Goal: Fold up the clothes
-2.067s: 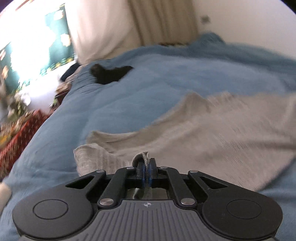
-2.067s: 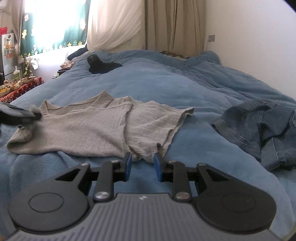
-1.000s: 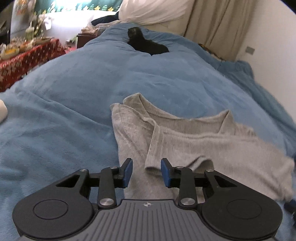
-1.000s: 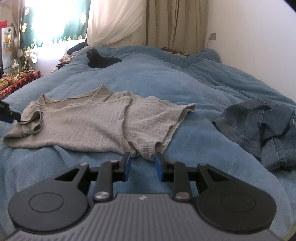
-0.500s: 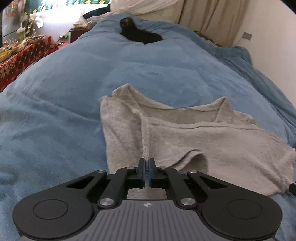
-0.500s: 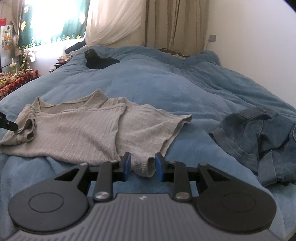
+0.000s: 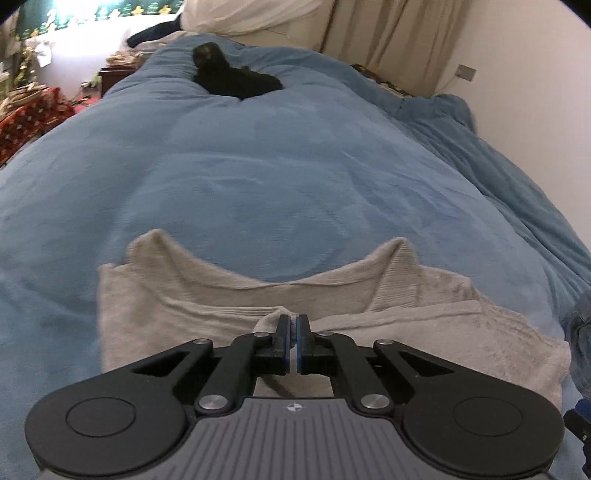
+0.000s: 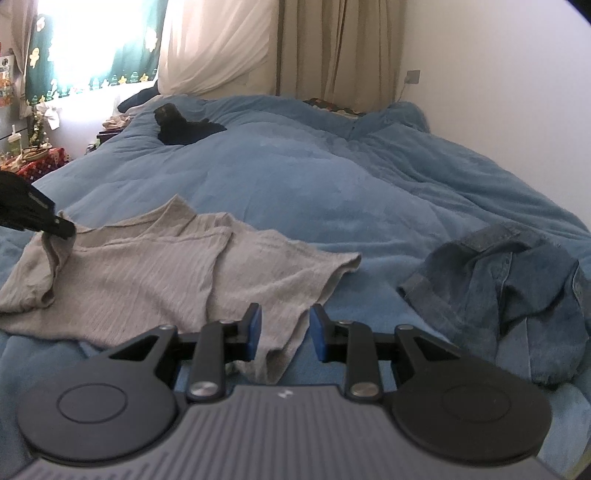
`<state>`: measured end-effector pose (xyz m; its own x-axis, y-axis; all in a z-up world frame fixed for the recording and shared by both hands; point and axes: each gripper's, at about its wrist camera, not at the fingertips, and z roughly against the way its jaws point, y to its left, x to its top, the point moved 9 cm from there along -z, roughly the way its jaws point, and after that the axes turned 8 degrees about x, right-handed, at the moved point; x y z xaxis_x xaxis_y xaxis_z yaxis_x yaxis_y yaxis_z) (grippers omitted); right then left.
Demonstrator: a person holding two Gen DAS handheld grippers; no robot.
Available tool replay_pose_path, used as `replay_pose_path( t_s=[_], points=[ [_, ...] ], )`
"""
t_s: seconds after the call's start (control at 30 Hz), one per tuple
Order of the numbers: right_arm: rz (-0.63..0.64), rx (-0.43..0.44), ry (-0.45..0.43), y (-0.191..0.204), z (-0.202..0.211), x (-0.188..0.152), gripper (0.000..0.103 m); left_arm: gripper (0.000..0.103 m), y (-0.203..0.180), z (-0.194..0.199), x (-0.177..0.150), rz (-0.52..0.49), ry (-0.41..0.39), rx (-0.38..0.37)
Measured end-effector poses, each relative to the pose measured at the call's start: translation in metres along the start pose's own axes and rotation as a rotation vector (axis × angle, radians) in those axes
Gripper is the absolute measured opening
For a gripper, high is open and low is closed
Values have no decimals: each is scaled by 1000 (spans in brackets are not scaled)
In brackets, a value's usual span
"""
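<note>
- The left tongs [image 7: 293, 341] are pinched tight on a fold of the grey top [image 7: 229, 306], a small hump of cloth rising between the blue pads; seen from the right wrist, the same tongs [image 8: 61, 229] hold the top's sleeve end lifted off the bed.
- The right tongs [image 8: 286, 334] stand part-open, with the hem corner of the grey top [image 8: 147, 280] hanging between the blue pads [image 8: 254, 332] — the cloth touches the left pad or lies just beside it, and the right pad is clear of it, so nothing is clamped.
- Just ahead of the left tongs the top's neckline curves across, its two shoulder points sticking up to either side.
- Ahead and to the left of the right tongs the top lies spread on the blue duvet [image 8: 332, 184], one side panel folded over the middle and its far edge ending in a point.
- To the right of the right tongs, apart from the top, a denim garment [image 8: 509, 291] lies crumpled on the duvet.
- Far beyond both tongs, near the head of the bed, a black shape [image 8: 184, 127] rests on the duvet — what it is I cannot tell.
- Behind it hang beige curtains [image 8: 332, 48], with a bright window [image 8: 96, 33] to the left.
- At the far left a small table with a red patterned cloth [image 7: 29, 122] carries blurred items.
</note>
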<state>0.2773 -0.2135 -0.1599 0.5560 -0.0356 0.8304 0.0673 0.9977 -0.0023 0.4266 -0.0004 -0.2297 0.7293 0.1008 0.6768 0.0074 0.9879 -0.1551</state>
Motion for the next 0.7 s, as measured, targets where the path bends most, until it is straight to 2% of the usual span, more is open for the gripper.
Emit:
replay_pose_path(
  t_s=[0.2, 0.3, 0.4, 0.5, 0.6, 0.7],
  points=[
    [-8, -8, -6, -6, -9, 15, 31, 3, -33, -13, -8, -26, 18, -23],
    [4, -12, -7, -5, -12, 19, 31, 3, -44, -11, -5, -31, 2, -39],
    [9, -13, -9, -2, -13, 21, 31, 3, -45, -12, 1, -14, -2, -49],
    [6, -12, -5, 0, -17, 20, 31, 3, -41, -20, 1, 5, 28, -58],
    [0, -12, -6, 0, -18, 20, 31, 8, -38, -34, -8, -8, 107, -38],
    [-8, -11, -15, 0, -17, 22, 31, 23, -39, -26, -7, -23, 83, -31]
  ],
)
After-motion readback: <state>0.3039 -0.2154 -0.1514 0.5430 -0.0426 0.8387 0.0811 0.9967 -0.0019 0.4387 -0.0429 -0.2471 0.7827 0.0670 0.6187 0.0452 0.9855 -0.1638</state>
